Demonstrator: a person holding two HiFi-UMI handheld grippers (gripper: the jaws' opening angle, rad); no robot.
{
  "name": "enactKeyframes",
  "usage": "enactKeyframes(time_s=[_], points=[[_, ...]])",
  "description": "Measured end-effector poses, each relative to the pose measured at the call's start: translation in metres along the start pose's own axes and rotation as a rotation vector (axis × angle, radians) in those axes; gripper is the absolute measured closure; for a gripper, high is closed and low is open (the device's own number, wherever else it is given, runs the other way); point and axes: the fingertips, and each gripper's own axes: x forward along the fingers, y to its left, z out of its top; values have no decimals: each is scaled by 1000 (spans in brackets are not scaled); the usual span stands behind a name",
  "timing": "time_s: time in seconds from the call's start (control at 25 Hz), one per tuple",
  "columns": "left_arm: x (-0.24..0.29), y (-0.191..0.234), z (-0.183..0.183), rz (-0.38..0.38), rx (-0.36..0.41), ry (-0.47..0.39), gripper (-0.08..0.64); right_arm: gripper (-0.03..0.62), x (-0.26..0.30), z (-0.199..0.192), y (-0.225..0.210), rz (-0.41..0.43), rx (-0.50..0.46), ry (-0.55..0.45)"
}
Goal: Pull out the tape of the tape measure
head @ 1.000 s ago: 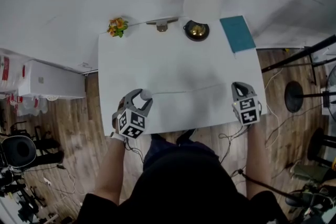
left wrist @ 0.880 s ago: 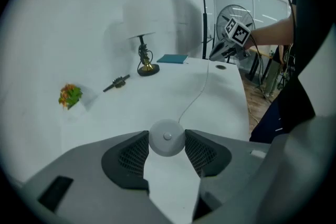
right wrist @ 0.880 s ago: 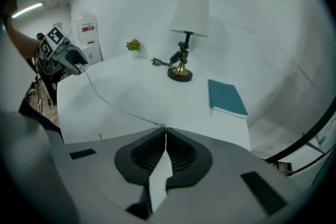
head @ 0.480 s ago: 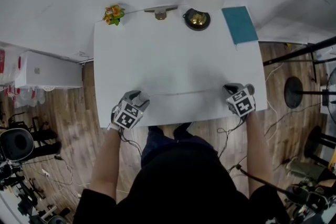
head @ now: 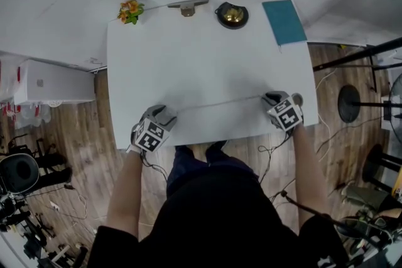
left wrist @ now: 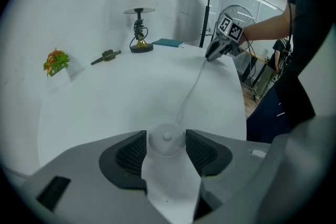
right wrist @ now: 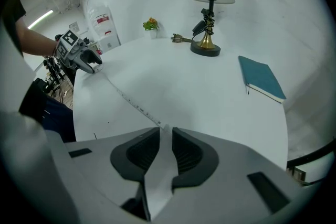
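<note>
A round white tape measure case (left wrist: 167, 139) sits between the pads of my left gripper (head: 166, 116), which is shut on it at the near left of the white table (head: 188, 59). Its thin tape (head: 220, 102) lies drawn out across the table to my right gripper (head: 272, 98). In the right gripper view the tape (right wrist: 128, 97) ends at the mouth of the right gripper (right wrist: 165, 134). Those jaws have just been opening; a narrow gap shows and the pads do not press the tape's end. The left gripper view shows the tape (left wrist: 191, 86) running to the right gripper (left wrist: 214, 54).
At the table's far edge stand a brass-footed lamp (head: 232, 14), a teal book (head: 286, 22), a small orange flower (head: 129, 10) and a dark plug-like object (head: 186, 7). The table's near edge is right under both grippers. Stands and cables crowd the wooden floor at the right.
Both grippers have come down to the table top and the stretched tape now rests on it. The right jaws have parted from the tape's end.
</note>
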Motion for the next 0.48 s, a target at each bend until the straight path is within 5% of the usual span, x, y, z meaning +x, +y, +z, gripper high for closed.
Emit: enactKeyframes(time_s=[0.48], points=[[-27, 7, 13, 56, -30, -72, 322, 502, -27, 14, -13, -79, 54, -97]])
